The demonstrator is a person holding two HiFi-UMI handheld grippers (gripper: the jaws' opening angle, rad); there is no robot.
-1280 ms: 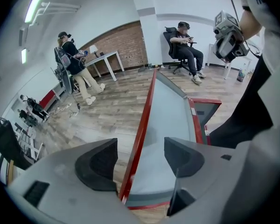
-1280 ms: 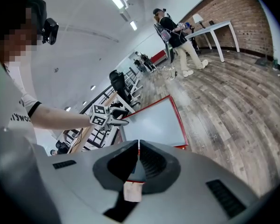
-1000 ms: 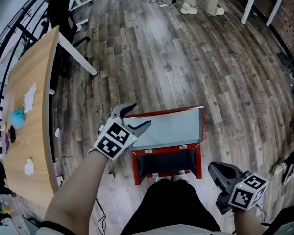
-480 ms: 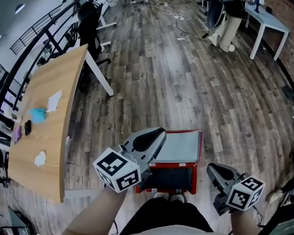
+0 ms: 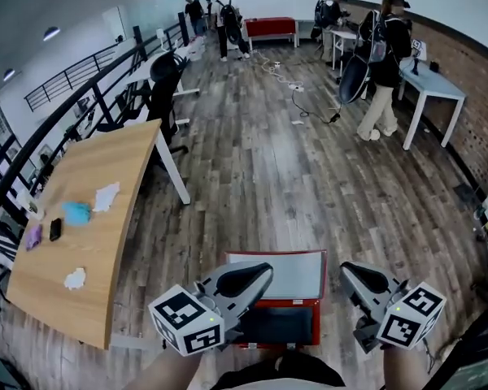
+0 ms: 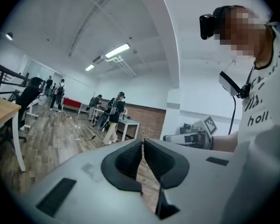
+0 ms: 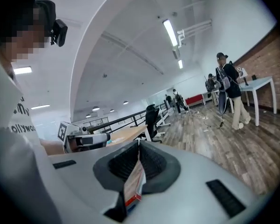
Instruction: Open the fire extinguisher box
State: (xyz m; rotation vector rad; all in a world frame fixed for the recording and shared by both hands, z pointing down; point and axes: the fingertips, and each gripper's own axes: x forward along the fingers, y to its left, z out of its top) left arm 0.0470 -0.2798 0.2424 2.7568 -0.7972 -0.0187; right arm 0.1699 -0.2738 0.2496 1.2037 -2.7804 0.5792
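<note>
**Head view.** The fire extinguisher box (image 5: pixel 316 321) sits on the floor (image 5: pixel 260 161) at lower centre, just below the person. Its lid (image 5: pixel 286 273) is thrown back with the pale inner face up, and the dark inside shows. I judge the opening done.

The risk now is the lid. Nothing holds it, so if the hinge does not keep it back it could drop shut. Both claws are well apart from it and could not catch it in time. The person also stands right over the box, so a careless step could knock it.

The left claw (image 5: pixel 256 275) at lower left is clenched on nothing and aims toward the upper right. The right claw (image 5: pixel 354 273) at lower right aims toward the upper left. Each marker cube sits nearest the camera. The bench (image 5: pixel 89 242) at left is well apart from all of this.

**Left gripper view.** The pads meet at centre with nothing between them, and only a slit of floor shows beneath. The claw points roughly level across the room, toward the people (image 6: pixel 113 115) at left of centre. The right claw shows at right centre, beside the person's torso. The box is out of this frame, so the lid cannot be checked from here.

**Right gripper view.** The pads are pressed together. A white and red strip shows in the slit under them. I take it for the box far below, seen through the gap and not gripped. This claw also points about level, and the left claw shows at left centre.
</note>
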